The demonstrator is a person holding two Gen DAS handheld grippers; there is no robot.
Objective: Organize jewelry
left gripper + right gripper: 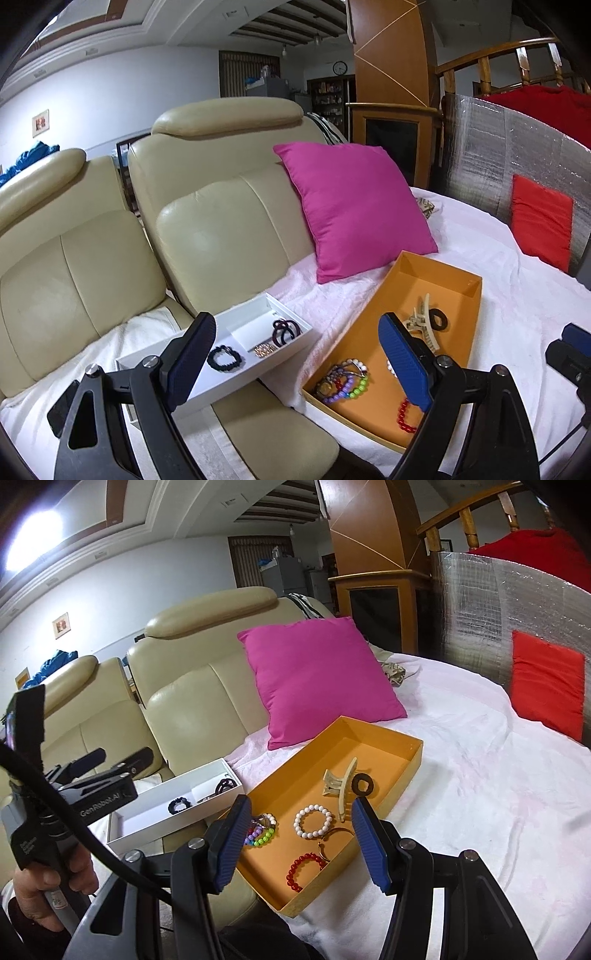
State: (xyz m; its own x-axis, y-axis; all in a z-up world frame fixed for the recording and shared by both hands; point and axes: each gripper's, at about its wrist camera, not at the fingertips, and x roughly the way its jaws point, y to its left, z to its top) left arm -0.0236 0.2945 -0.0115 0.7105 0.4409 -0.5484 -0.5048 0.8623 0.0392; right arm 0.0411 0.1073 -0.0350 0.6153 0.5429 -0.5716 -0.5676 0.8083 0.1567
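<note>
White towel-draped sofa (461, 775) | orange box (413, 755) holds bead bracelets (313, 821), white tray (125, 843) just left | left gripper (295, 362), right gripper (301, 840) gaping, empty | risk: tray overhangs seat, nudge tips it

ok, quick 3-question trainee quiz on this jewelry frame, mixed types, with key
1. True or false: the white bead bracelet lies in the white tray.
2. Multiple choice: what does the right gripper hold? A) red bead bracelet B) cream hair claw C) nothing
3. Short answer: which container holds the black scrunchie?

Key:
1. False; it lies in the orange box.
2. C; its jaws stand apart and empty above the box.
3. The white tray, resting on the beige sofa.
</note>
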